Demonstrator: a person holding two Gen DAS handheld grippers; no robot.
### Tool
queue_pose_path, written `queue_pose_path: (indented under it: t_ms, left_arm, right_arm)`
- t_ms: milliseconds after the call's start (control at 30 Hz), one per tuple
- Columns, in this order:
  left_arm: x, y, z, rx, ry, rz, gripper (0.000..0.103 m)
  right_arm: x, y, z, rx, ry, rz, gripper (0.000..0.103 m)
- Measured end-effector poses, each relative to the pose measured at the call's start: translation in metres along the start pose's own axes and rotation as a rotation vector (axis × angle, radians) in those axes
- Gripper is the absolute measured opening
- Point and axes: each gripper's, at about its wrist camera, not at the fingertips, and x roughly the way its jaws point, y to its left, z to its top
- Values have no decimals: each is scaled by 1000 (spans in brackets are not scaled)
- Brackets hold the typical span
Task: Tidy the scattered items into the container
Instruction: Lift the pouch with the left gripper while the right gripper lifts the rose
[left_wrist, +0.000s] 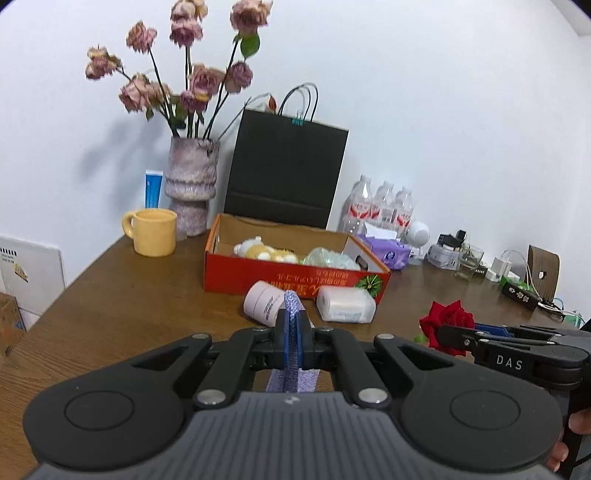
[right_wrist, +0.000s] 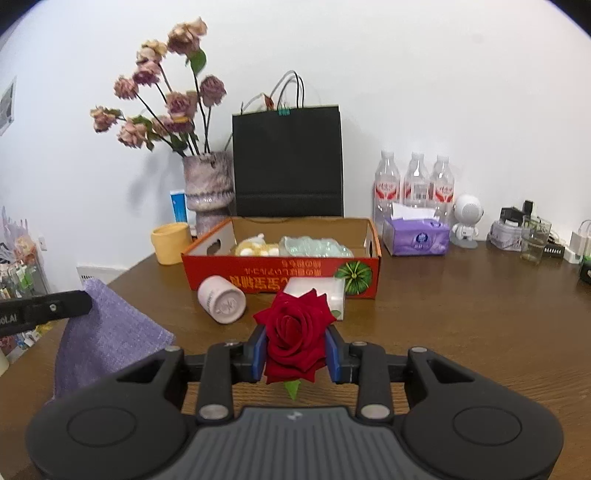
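Lavender cloth (left_wrist: 291, 332) is pinched tight between the blue pads of my left hand-held gripper (left_wrist: 291, 325), one fold standing above the fingertips and the rest hanging below, clear of the brown wooden surface (left_wrist: 122, 306). My right hand-held gripper (right_wrist: 295, 349) is clamped on a red rose (right_wrist: 295, 332), the bloom filling the gap between its pads, a green leaf poking out beneath. Straight ahead sits the orange cardboard box (right_wrist: 280, 273), open-topped, its printed near wall facing me; a yellow plush toy (right_wrist: 255, 247) and a pale green plastic bundle (right_wrist: 314, 247) already lie inside, with bare floor showing towards its right end. Two things lie just in front of that near wall: a pink jar (right_wrist: 221, 301) on its side and a white packet (right_wrist: 325, 293) touching the box. Between my grippers and those two, the wood is bare. To the right of the box stands a purple tissue box (right_wrist: 415, 236), close beside its corner.
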Motion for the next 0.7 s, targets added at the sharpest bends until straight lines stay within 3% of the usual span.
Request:
queue_pose_path:
  t_ms: [367,700]
  left_arm:
    - [-41,-5,3,15,-34,-12,5]
    - [-56,-10,3,21,-52,-38,5]
  right_arm:
    - [-41,12,0,-10,-28,0,31]
    - [-65,12,-1,7,-46,9,31]
